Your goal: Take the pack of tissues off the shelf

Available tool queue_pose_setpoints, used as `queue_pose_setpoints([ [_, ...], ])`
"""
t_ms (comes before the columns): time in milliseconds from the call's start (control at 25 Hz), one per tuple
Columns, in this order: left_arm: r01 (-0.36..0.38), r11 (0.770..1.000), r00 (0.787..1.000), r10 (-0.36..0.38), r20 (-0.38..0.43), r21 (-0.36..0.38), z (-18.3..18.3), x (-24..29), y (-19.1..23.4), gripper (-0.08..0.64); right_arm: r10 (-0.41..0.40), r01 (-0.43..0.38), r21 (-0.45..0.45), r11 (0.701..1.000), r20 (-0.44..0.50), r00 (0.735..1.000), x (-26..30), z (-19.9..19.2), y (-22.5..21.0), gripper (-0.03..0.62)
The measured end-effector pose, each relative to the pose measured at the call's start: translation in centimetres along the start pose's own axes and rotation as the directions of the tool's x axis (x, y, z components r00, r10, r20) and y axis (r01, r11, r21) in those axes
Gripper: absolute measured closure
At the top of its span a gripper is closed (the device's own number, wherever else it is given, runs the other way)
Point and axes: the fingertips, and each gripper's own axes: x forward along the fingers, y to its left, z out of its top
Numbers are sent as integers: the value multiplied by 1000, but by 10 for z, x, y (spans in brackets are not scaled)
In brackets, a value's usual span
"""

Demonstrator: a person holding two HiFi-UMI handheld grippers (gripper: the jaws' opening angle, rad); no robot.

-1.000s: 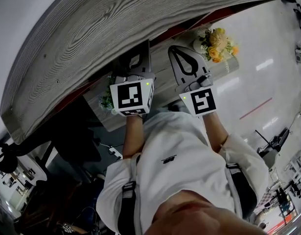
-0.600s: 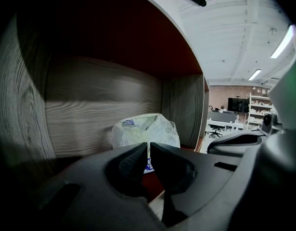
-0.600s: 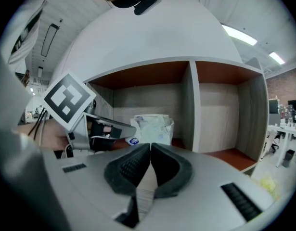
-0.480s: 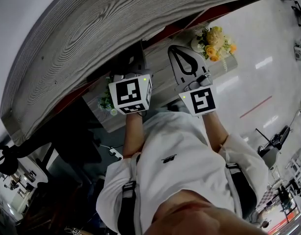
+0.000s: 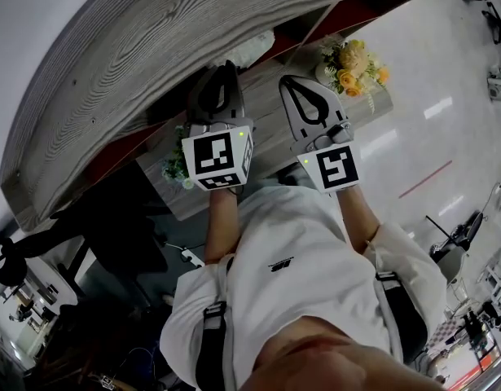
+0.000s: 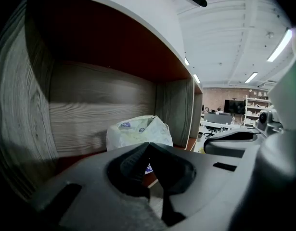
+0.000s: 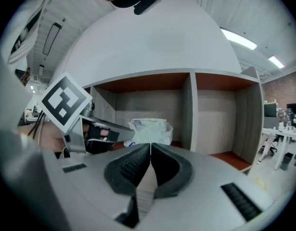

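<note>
The pack of tissues (image 6: 138, 131), white crinkled plastic with blue print, stands in a shelf compartment with wooden walls and a red-brown floor. It also shows in the right gripper view (image 7: 150, 129) and as a white patch in the head view (image 5: 250, 47). My left gripper (image 6: 148, 145) is shut and empty, with its tips just short of the pack. In the head view the left gripper (image 5: 226, 65) points into that compartment. My right gripper (image 7: 150, 145) is shut and empty, farther back and to the right of the left gripper (image 7: 103, 132), (image 5: 286, 81).
The shelf (image 7: 192, 114) has a second open compartment to the right of a wooden divider. Its grey wooden top (image 5: 152, 47) overhangs both grippers. A bunch of yellow and orange flowers (image 5: 353, 66) stands on a ledge at the right. Office desks lie beyond.
The left gripper has come out from under the shelf top's edge and reached forward toward the compartment. The tissue pack now shows in the head view. The right gripper has barely moved.
</note>
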Motion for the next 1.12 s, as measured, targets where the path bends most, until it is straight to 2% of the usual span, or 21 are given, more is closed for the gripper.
queue_pose_setpoints([
  [600, 37, 999, 999, -37, 16, 3, -9, -34, -21, 532, -34, 34, -17, 999, 4, 999, -34, 0, 13, 565],
  [1120, 44, 999, 999, -44, 18, 14, -21, -71, -36, 532, -24, 25, -27, 999, 24, 999, -59, 1, 37, 565],
])
